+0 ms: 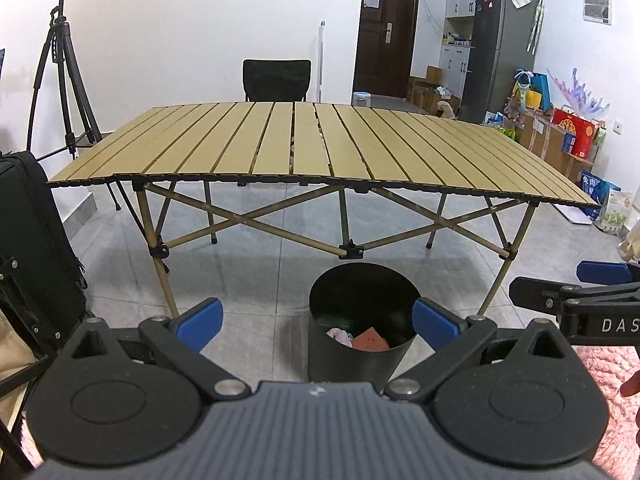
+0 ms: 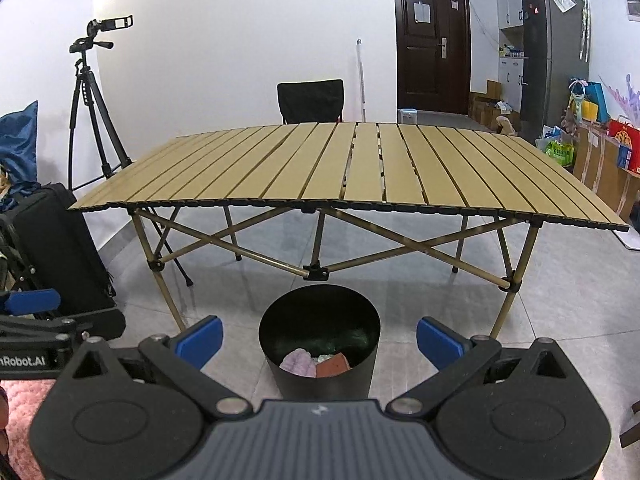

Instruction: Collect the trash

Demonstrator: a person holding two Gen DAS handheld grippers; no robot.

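Note:
A black round trash bin (image 1: 360,360) (image 2: 320,384) stands on the floor in front of the folding table. Inside it lie a pinkish crumpled piece (image 2: 299,364) (image 1: 339,336) and an orange-red flat piece (image 2: 334,364) (image 1: 370,340). My left gripper (image 1: 316,322) is open, held above and short of the bin, with nothing between its blue pads. My right gripper (image 2: 319,340) is open too, straddling the bin's view from above, holding nothing. The right gripper's blue fingertip (image 1: 604,272) shows at the right edge of the left wrist view.
The slatted tan table (image 1: 320,140) (image 2: 360,164) stands on crossed legs. A black chair (image 1: 277,80) is behind it. A tripod with camera (image 1: 60,72) and a black case (image 1: 36,248) are at left. Boxes and bags (image 1: 560,132) crowd the right wall. Pink rug (image 1: 608,400) lies underfoot.

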